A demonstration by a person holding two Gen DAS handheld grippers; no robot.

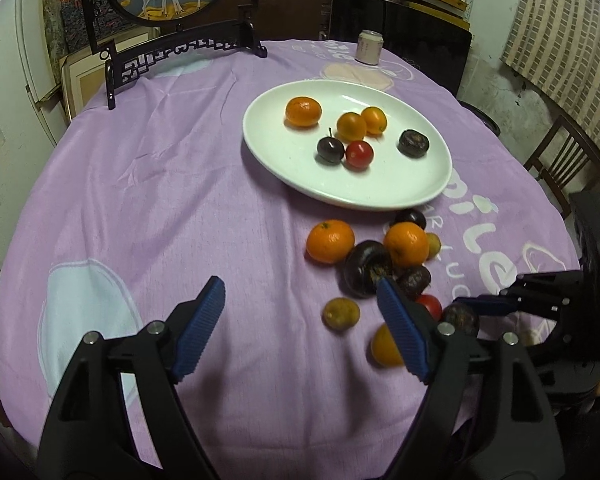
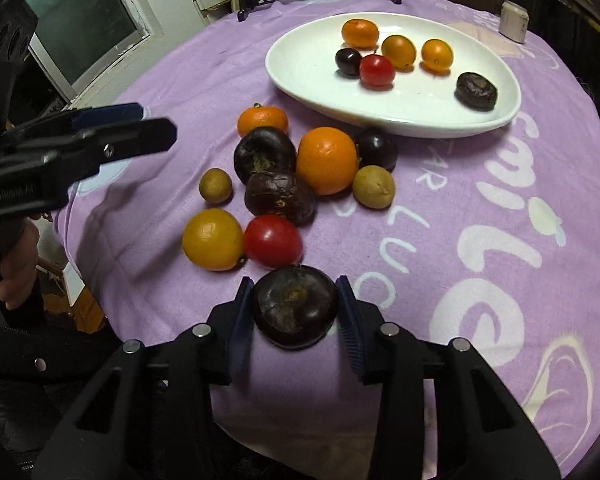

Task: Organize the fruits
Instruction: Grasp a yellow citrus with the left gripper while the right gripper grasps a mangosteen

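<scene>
A lilac cloth (image 1: 160, 168) with pale printed lettering and soft creases covers the round tabletop. On its far side sits a smooth white oval plate (image 2: 300, 80) holding six fruits: three glossy orange citrus, one dark plum-like fruit with a stem, one shiny red tomato-like fruit, and one wrinkled, flattened dark brown fruit (image 2: 476, 91). Near the plate's near rim lies a loose pile on the cloth: two round oranges with dimpled skin, one yellow-orange citrus (image 2: 213, 239), one red tomato-like fruit (image 2: 273, 241), two dull olive-yellow small round fruits, one smooth dark plum, and two wrinkled dark brown fruits touching each other. The right claw (image 2: 296, 312) grips a third wrinkled dark brown fruit (image 2: 295, 306) between its ribbed blue pads, just near of the red one. The left claw (image 1: 300, 324) is spread wide and holds nothing, its ribbed blue pads hovering over the cloth to the left of the pile. At the far edge stand a pale drink can (image 1: 369, 47) and a black carved wooden stand (image 1: 172, 56) framing a round deer picture.
</scene>
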